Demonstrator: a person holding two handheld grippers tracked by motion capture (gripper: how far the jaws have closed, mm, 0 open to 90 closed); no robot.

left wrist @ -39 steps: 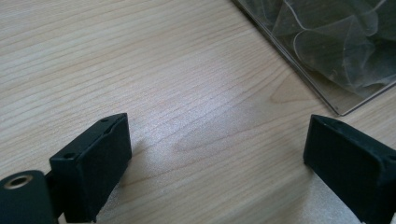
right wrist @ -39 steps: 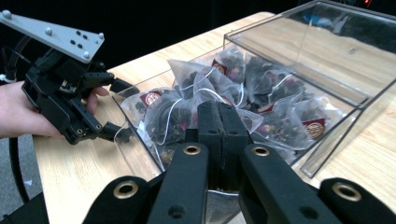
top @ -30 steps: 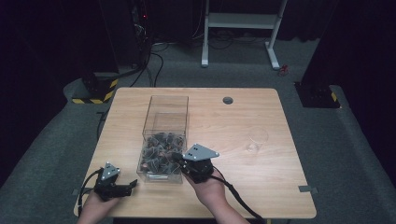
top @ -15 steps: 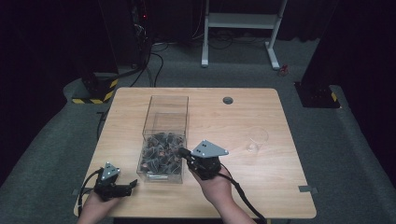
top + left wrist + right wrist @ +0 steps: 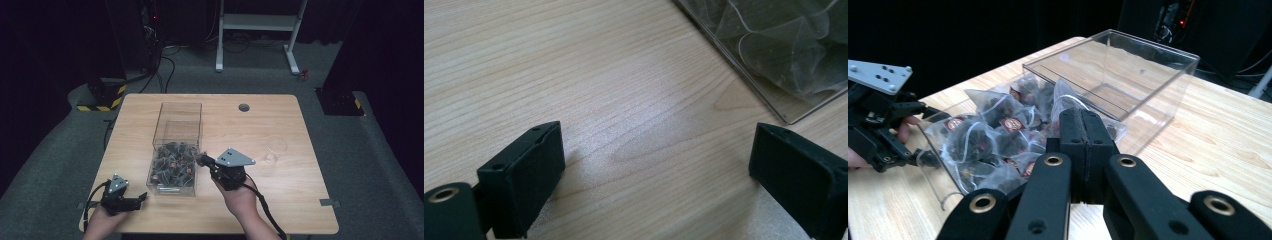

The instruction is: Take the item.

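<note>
Lower left of the high view, our left gripper (image 5: 139,199) rests spread wide on bare table (image 5: 280,195). Our right gripper (image 5: 202,160), jaws clenched, apparently empty, meets the clear box (image 5: 176,150) edge at centre.

The left claw (image 5: 656,165) rises from the bottom of the frame with its two black jaws set wide apart, one at the lower left and one at the lower right, nothing between them but bare wood. They hang low over the pale, grained bench (image 5: 589,85), which throws soft shadows beside each jaw. In the upper right corner of the frame sits the corner of a clear plastic box (image 5: 749,65), resting on the bench, with crinkled translucent sachets (image 5: 784,45) visible through its wall.
</note>
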